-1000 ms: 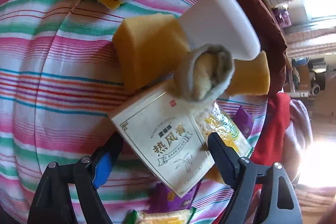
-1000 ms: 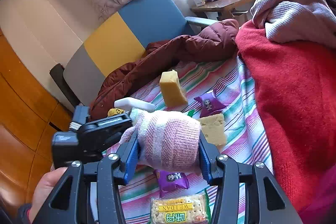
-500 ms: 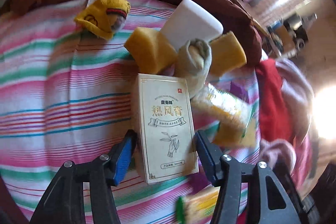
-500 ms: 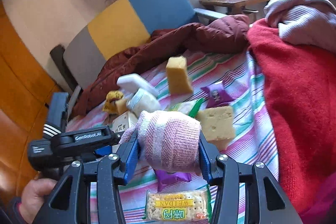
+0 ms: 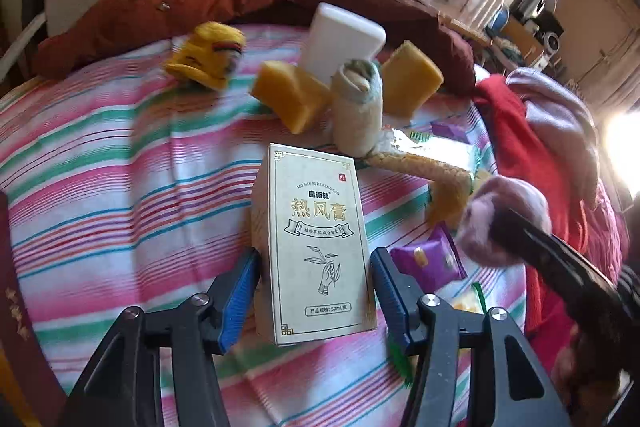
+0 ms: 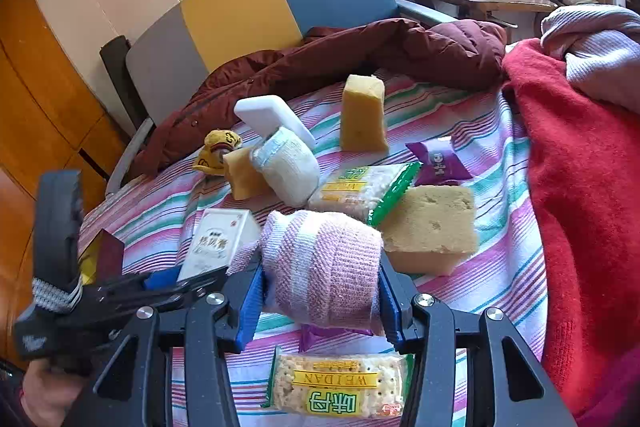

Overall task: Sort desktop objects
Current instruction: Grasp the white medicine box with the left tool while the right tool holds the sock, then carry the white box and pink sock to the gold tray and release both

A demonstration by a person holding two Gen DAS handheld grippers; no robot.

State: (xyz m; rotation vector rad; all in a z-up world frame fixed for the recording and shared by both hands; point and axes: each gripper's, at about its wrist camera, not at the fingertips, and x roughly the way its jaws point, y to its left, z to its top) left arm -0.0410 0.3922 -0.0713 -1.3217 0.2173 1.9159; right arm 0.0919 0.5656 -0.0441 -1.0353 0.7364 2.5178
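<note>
My left gripper (image 5: pixel 316 259) is shut on a cream box with gold print (image 5: pixel 316 227), pads pressed on its two long sides, the box raised off the striped cloth (image 5: pixel 120 187). The same box (image 6: pixel 218 241) shows at the left in the right wrist view, between the other gripper's jaws. There my right gripper (image 6: pixel 320 275) is shut on a rolled pink striped sock (image 6: pixel 320 259), held above the cloth. That sock (image 5: pixel 504 219) also appears at the right of the left wrist view.
On the cloth lie yellow sponges (image 5: pixel 292 99), a white block (image 5: pixel 344 39), a cream rolled sock (image 5: pixel 356 115), a yellow sock (image 5: pixel 208 55), cracker packs (image 6: pixel 340 387), purple candies (image 6: pixel 438 163) and a beige sponge (image 6: pixel 432 227). A red garment (image 6: pixel 580 187) borders the right, a maroon jacket (image 6: pixel 360 55) the back.
My left gripper's jaws closed from wide apart onto the cream box, and the box rose and turned straight in the view. My right gripper with the pink sock drifted toward the left one.
</note>
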